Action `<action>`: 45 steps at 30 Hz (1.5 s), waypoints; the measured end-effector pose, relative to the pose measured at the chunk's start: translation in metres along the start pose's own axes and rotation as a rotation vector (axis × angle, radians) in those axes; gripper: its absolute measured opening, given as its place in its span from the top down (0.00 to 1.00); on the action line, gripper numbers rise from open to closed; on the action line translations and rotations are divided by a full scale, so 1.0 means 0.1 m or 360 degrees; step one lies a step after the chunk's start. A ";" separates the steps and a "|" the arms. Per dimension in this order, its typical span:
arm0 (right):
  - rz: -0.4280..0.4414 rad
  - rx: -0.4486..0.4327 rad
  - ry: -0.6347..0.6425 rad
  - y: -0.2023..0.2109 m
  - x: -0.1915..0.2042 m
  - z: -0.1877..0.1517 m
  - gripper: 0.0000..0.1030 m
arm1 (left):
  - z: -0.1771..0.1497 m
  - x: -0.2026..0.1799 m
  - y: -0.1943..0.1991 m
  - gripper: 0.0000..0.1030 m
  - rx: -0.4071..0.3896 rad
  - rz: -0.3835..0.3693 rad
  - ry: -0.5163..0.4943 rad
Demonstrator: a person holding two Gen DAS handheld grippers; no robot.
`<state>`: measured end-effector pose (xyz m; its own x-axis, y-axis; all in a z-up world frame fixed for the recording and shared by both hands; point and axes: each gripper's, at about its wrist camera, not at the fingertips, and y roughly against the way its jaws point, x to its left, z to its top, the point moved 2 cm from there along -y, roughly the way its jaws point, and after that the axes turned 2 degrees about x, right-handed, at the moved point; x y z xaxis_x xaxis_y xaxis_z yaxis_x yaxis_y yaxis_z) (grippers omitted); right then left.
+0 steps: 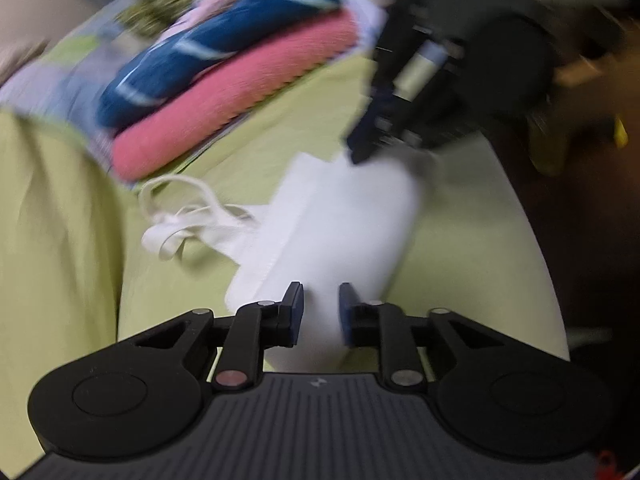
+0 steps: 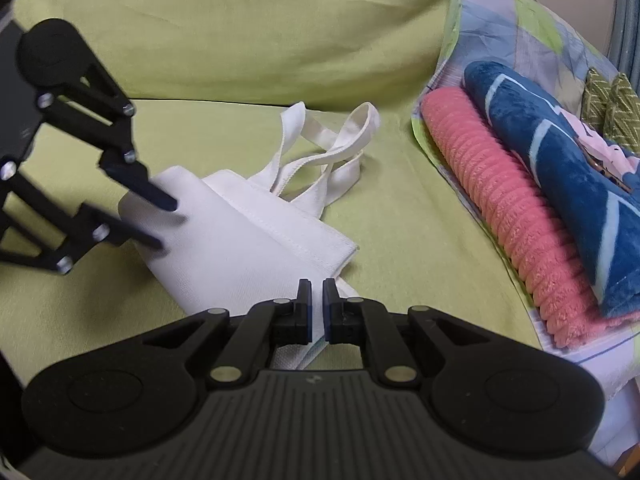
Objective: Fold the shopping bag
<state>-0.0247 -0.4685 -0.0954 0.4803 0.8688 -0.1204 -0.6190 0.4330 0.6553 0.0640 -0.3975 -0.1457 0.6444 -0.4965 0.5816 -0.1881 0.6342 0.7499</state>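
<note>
The left gripper [image 2: 164,224] stands open, its fingers over the far left end of the folded white shopping bag [image 2: 240,240], which lies on the green sofa seat [image 2: 400,208]. The right gripper [image 2: 317,304] is clenched on the bag's near edge. The bag's handles [image 2: 332,148] trail toward the backrest. Right of them, a pink towel [image 2: 512,216] and blue blanket [image 2: 568,184] rest stacked on a patterned cloth [image 2: 500,32].

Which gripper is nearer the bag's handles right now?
Right, though only slightly. The right gripper sits at the folded shopping bag end from which the handles spill. The left gripper is at the opposite end.
</note>
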 end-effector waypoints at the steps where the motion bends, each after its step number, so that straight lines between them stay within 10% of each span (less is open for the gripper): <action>1: 0.0005 0.0001 -0.0004 0.00 -0.01 0.00 0.92 | -0.02 -0.05 0.02 0.69 0.0002 0.0015 -0.0067; 14: 0.0028 -0.0004 0.0006 0.00 -0.04 0.02 0.92 | -0.21 -0.50 -0.35 0.56 0.0080 0.0314 -0.0638; 22: -0.0048 -0.0114 0.0276 0.04 0.10 -0.01 0.91 | -0.14 -0.24 -0.38 0.55 0.0070 0.0098 -0.0468; 26: -0.0029 -0.0230 0.0402 0.20 0.16 -0.07 0.51 | -0.12 -0.22 -0.39 0.55 0.0069 0.0082 -0.0442; 31: 0.0054 -0.0283 0.0630 0.33 0.25 -0.19 0.36 | -0.12 -0.20 -0.37 0.55 0.0060 0.0055 -0.0414; 39: -0.0185 -0.0276 0.1292 -0.04 0.58 -0.50 0.42 | -0.13 -0.11 -0.34 0.55 0.0040 -0.0020 -0.0342; 45: -0.0218 -0.0287 0.1341 -0.21 0.62 -0.46 0.45 | -0.15 -0.03 -0.33 0.55 0.0013 -0.0073 -0.0278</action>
<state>-0.0106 -0.4122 -0.1513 -0.0179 0.6640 -0.7476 -0.7125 0.5161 0.4754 0.0792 -0.4078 -0.1775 0.5142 -0.6206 0.5919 -0.1681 0.6039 0.7792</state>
